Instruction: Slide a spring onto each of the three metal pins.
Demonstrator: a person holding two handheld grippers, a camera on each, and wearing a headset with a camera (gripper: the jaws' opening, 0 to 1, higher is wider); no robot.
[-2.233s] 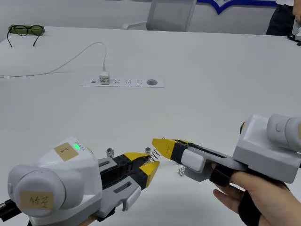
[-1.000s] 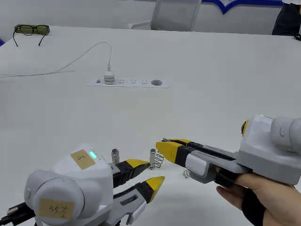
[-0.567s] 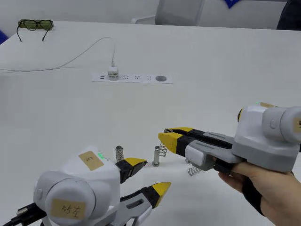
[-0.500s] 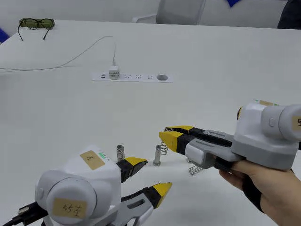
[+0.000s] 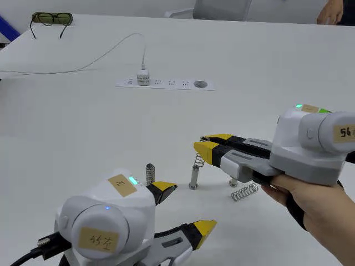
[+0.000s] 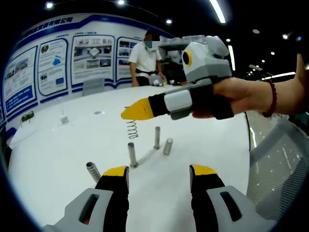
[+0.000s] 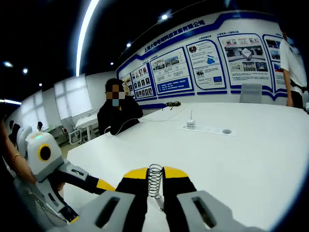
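Right gripper (image 5: pixel 201 143) pinches a springy wire coil (image 5: pixel 198 160) beside a smooth steel pin (image 5: pixel 194 176); left gripper (image 6: pixel 159 170) jaws gape apart.

The sticker (image 5: pixel 342 132) on the right hand-held gripper (image 5: pixel 203 142) reads roughly "56".

Right claw (image 5: pixel 199 142) pinched closed; left claw (image 5: pixel 192 205) spread wide.
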